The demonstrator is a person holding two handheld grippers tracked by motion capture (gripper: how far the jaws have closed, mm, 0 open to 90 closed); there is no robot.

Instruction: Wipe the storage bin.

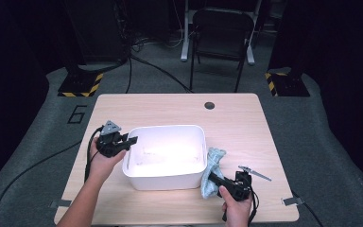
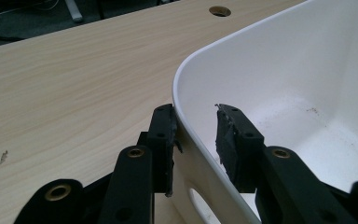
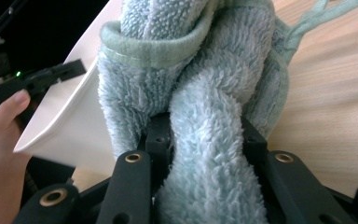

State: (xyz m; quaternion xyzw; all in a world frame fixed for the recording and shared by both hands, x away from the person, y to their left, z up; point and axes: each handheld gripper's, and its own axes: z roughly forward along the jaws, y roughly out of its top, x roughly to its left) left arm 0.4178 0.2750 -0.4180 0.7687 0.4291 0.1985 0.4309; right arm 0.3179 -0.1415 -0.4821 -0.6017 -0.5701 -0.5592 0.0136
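Tightly pinched between the black fingers (image 3: 161,140) of the right gripper (image 3: 205,140), a pale blue-green terry cloth (image 3: 200,93) bulges up in thick folds, its hem rolled over at the top and a thin loop trailing toward the wood. The grip sits low on the bundle, apparently so that the free bulk is presented toward the white plastic tub (image 1: 166,156) for a wipe. From above, the cloth (image 1: 211,171) hangs just beside the tub's right wall, near the front right corner, while the right gripper (image 1: 216,178) points at it from the person's side of the tabletop (image 1: 236,118).

Across the tub, the left gripper (image 2: 195,135) straddles the rim at a rounded corner: one finger (image 2: 161,140) lies against the outer wall, the other (image 2: 233,140) stands inside with a gap to the plastic, so the wall is between them but not yet clamped. That placement reads as a bracing hold, meant to keep the light tub from sliding once the cloth presses in. Faint specks show on the tub floor (image 2: 303,116). In the high view the left gripper (image 1: 128,143) sits at the tub's left rim.
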